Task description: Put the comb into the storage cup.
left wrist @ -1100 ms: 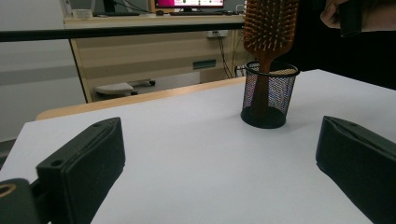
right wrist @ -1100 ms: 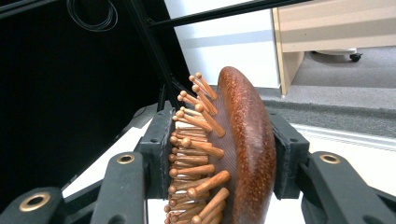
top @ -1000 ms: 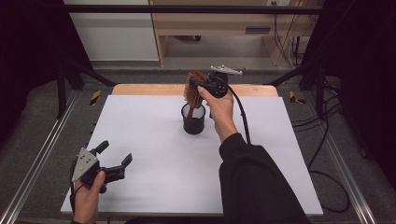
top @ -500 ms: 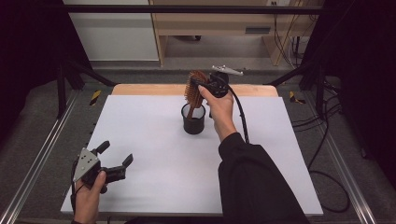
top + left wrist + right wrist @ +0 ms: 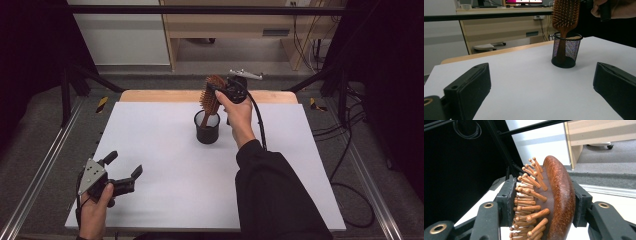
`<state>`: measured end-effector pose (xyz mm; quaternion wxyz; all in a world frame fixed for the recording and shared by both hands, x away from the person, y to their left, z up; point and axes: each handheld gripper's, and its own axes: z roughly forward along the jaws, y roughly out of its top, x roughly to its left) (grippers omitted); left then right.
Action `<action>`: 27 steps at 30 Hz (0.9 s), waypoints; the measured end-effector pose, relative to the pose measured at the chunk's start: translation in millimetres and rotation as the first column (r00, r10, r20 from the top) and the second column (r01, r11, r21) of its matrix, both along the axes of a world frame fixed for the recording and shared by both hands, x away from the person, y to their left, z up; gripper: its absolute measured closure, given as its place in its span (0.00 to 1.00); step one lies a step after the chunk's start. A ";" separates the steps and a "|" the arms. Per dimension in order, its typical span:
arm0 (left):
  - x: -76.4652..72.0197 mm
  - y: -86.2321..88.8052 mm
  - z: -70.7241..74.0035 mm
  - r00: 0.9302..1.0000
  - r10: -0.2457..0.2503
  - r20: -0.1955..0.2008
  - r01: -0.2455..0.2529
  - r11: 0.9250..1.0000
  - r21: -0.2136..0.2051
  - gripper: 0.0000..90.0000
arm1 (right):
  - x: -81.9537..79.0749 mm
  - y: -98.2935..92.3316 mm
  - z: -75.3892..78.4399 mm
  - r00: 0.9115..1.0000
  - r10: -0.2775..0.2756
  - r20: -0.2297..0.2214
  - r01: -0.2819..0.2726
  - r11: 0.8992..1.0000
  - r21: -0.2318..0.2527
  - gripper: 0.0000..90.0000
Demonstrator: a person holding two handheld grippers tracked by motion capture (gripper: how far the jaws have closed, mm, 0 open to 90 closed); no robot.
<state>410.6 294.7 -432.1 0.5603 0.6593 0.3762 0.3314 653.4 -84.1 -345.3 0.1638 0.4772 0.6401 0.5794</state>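
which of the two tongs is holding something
The right tongs, clamped on the head of the brown wooden paddle hairbrush standing in the black mesh cup. The left tongs are open and empty.

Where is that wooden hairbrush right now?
In the high view the hairbrush stands handle-down in the black mesh cup near the table's far middle, its head clamped by the right gripper.

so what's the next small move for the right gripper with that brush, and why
Probably open the right gripper and let go. It is shut on the wooden hairbrush by the head, and the left gripper view shows the handle already down inside the black mesh cup, seemingly at its bottom, so the cup should hold it. The left gripper rests open, far off.
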 end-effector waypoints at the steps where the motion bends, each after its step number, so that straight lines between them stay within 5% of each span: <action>1: 0.0 0.0 0.0 1.000 0.000 -0.001 0.000 1.000 -0.001 0.02 | 0.4 -0.6 -0.4 1.000 -0.002 -0.003 0.002 1.000 0.001 0.53; 27: 0.3 -0.3 -0.2 1.000 -0.001 -0.002 0.001 1.000 0.002 0.02 | 6.0 -11.5 -3.1 0.999 0.001 -0.034 -0.001 1.000 -0.009 0.49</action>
